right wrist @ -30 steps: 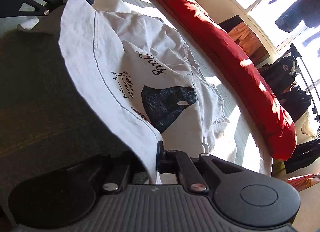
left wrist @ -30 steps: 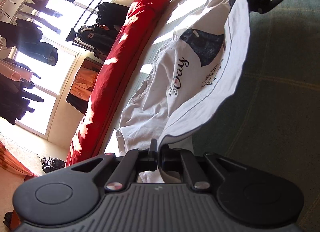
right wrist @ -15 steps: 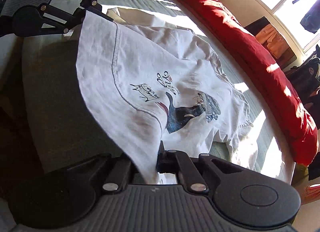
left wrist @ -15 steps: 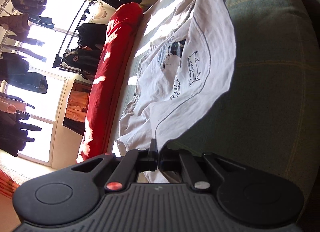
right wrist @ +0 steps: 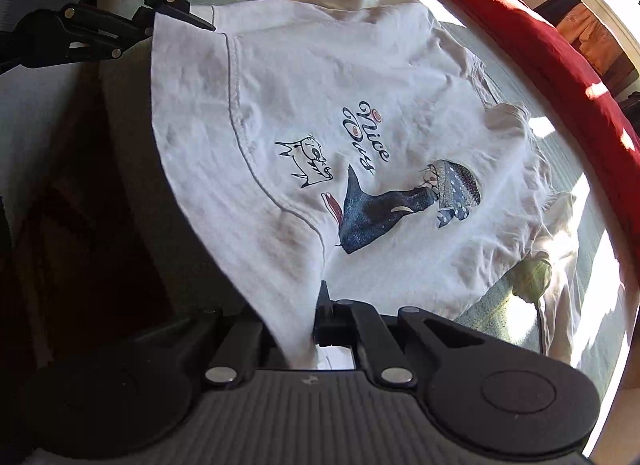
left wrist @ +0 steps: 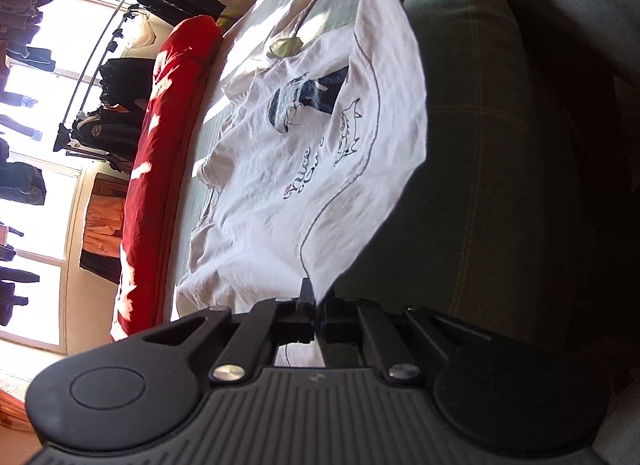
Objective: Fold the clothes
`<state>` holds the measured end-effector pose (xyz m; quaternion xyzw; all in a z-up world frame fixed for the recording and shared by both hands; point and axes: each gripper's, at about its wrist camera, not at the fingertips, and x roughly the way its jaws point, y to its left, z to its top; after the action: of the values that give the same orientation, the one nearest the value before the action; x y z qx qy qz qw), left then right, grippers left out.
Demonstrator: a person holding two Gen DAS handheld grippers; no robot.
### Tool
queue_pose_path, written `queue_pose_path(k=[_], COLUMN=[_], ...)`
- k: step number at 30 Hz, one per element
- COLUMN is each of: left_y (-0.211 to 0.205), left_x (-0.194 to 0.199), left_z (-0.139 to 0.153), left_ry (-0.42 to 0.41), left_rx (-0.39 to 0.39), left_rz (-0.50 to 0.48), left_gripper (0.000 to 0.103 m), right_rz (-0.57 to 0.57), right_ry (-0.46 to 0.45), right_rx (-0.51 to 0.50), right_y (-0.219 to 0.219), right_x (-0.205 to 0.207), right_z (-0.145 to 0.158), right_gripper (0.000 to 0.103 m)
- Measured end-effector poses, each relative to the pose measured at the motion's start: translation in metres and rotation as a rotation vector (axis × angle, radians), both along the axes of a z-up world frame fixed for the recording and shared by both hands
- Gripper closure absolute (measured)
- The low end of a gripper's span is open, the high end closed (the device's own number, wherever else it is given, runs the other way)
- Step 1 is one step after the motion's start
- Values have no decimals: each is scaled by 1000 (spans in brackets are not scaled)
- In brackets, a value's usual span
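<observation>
White T-shirt (right wrist: pixel 360 113), hem edge lifted over green bed (left wrist: pixel 500 185)

Left tool (left wrist: pixel 314 307) and right tool (right wrist: pixel 316 311) each clenched on a hem corner; since a second ago the shirt lies flatter, print fully showing, ready for folding.

- We see the shirt (right wrist: pixel 360 77) as thin, matt white cloth, creased, with a stitched hem and a flat dark print.
- We see the bed cover (left wrist: pixel 500 185) as dull green woven cloth with faint check lines.
- The red bolster (left wrist: pixel 160 153) looks like soft, matt, wrinkled fabric.
- Both grippers (left wrist: pixel 314 305) (right wrist: pixel 316 317) look like matt black plastic, ribbed on the body, with shiny metal rivets.
</observation>
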<state>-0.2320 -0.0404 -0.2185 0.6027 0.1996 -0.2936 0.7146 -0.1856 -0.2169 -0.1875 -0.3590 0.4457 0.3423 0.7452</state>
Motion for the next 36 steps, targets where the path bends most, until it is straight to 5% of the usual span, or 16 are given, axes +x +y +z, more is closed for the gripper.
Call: queue_pose_path(k=[4, 7, 14, 31, 36], left_y=[-1, 2, 13, 51, 72], left_x=[1, 0, -12, 16, 53], left_z=[-6, -3, 12, 93, 102], left_ry=[32, 67, 173, 268, 299], left_rx=[-8, -25, -100, -421, -533], left_rz=[21, 39, 95, 330, 489], left_gripper=[102, 100, 93, 92, 87], right_rz=[-41, -90, -127, -258, -341], right_ry=[41, 89, 113, 121, 94], right_rx=[-6, 27, 80, 238, 320], right_y=[1, 1, -5, -49, -67], right_x=[14, 18, 3, -17, -13], right_z=[-9, -11, 0, 58, 74], right_gripper=[97, 82, 74, 66, 65])
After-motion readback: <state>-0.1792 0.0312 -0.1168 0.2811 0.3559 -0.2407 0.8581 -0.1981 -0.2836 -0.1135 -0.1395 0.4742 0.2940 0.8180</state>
